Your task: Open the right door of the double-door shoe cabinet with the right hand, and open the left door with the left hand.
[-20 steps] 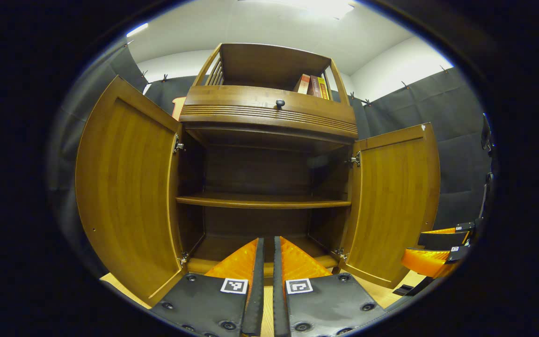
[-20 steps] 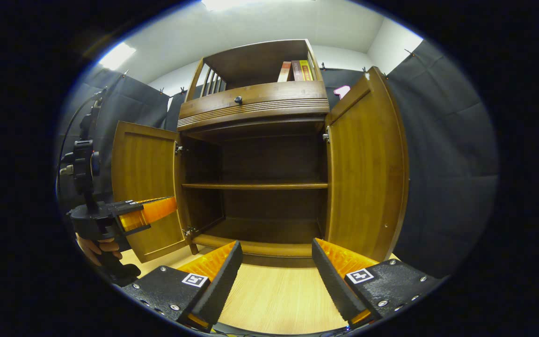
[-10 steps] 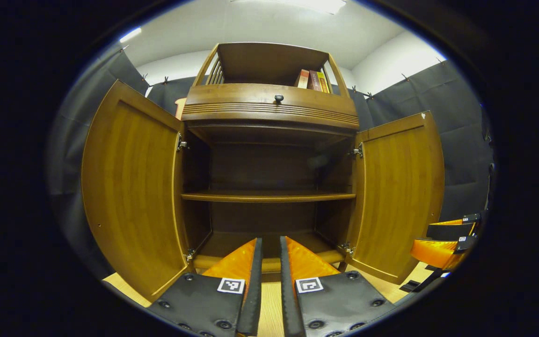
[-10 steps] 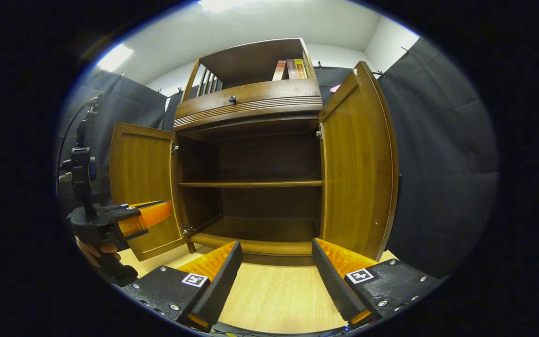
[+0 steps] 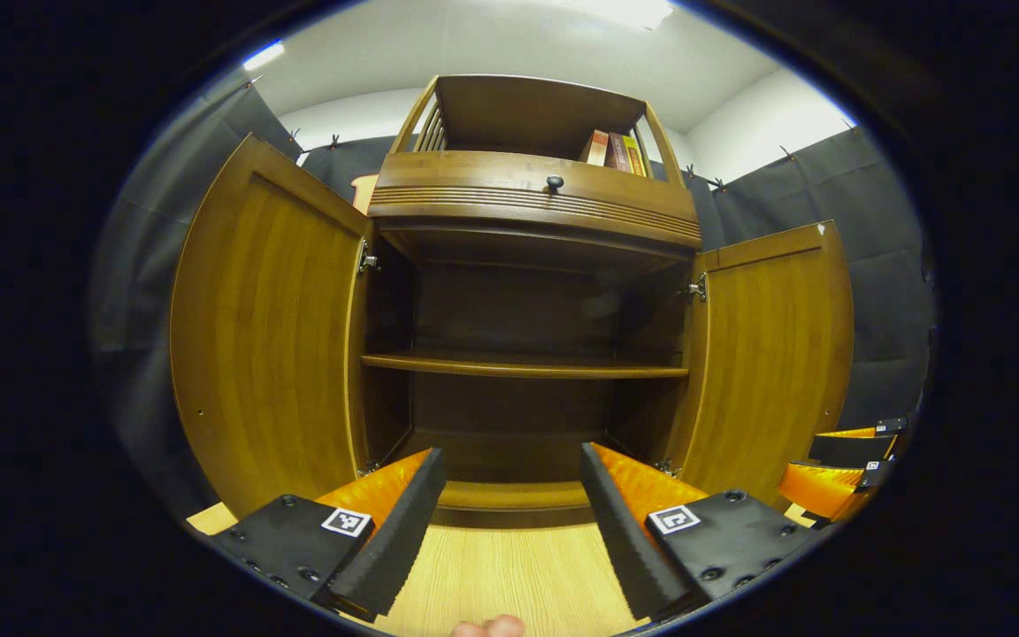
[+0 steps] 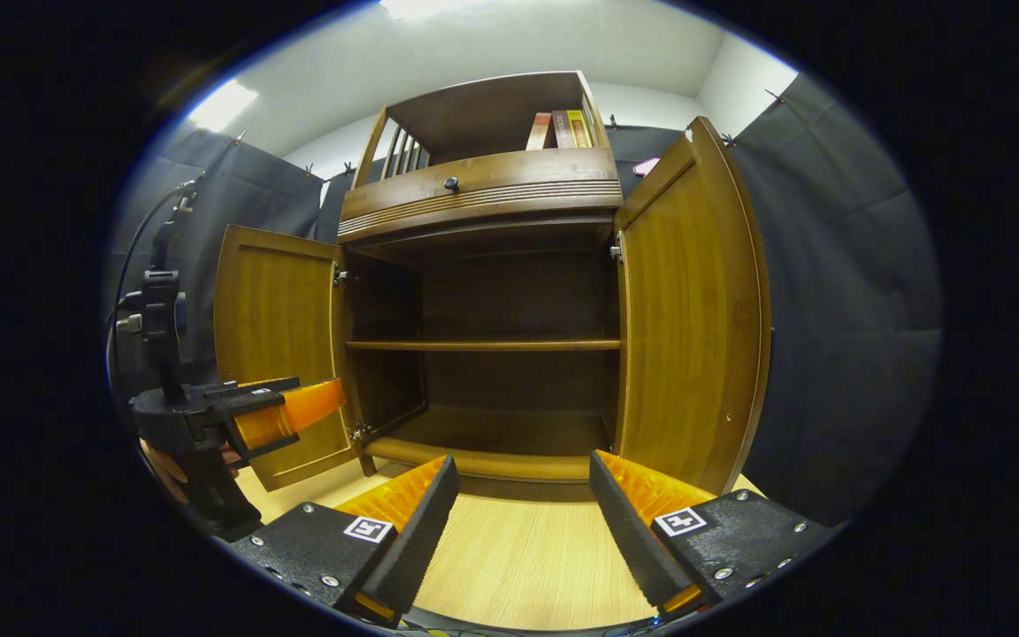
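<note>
Both doors, left door [image 5: 266,336] and right door [image 6: 691,310], stood swung wide and stiff on their hinges, so your left claw [image 5: 509,522] and right claw [image 6: 523,531] gaped apart, gripping nothing.

Shoe cabinet [image 5: 527,354] at centre, both doors swung wide: left door [image 5: 266,336] at 9 o'clock, right door [image 5: 770,354] at 3 o'clock. One inner shelf [image 5: 523,364] crosses the bare interior. Books [image 5: 614,150] stand at 1 o'clock. Left gripper [image 5: 509,513], at 6 o'clock, has its fingers spread apart over the wooden floor [image 5: 509,584]. The right gripper [image 5: 837,469] shows at 4 o'clock.
</note>
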### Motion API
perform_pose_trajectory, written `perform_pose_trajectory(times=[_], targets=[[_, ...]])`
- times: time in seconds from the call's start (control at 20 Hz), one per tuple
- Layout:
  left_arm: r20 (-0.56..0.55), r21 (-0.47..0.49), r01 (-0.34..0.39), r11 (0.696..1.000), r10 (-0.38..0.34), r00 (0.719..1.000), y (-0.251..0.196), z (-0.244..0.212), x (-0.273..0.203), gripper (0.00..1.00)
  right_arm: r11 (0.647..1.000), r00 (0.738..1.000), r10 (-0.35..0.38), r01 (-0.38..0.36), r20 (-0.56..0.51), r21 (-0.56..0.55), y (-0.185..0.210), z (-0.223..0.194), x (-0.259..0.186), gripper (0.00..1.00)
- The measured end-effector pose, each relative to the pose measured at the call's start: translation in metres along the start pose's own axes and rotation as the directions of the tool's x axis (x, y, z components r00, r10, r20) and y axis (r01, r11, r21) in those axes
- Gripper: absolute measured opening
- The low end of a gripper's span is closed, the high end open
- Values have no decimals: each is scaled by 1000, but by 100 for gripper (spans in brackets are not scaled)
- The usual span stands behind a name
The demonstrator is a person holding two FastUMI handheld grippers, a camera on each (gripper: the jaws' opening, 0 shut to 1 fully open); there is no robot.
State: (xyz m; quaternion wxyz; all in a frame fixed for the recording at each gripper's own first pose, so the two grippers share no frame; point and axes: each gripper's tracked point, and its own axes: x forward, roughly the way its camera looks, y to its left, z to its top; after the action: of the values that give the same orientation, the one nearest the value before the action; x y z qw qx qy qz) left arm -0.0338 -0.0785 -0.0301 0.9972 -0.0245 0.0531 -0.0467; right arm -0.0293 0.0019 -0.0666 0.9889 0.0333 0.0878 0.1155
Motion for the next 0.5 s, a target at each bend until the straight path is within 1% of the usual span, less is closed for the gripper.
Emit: perform_pose_trajectory(times=[0.1,0.2,0.5], targets=[[-5,-2,-10,1000,10,1000,4,-2,2,97,1000,1000,0,0,-3,4,1,-1,1,92],[-7,-2,-21,1000,21,1000,8,-4,1,95,1000,1000,1,-1,-7,4,1,-2,2,92],[-13,15,-36,999,36,999,12,-8,1,95,1000,1000,2,-2,-17,-2,3,-4,3,92]])
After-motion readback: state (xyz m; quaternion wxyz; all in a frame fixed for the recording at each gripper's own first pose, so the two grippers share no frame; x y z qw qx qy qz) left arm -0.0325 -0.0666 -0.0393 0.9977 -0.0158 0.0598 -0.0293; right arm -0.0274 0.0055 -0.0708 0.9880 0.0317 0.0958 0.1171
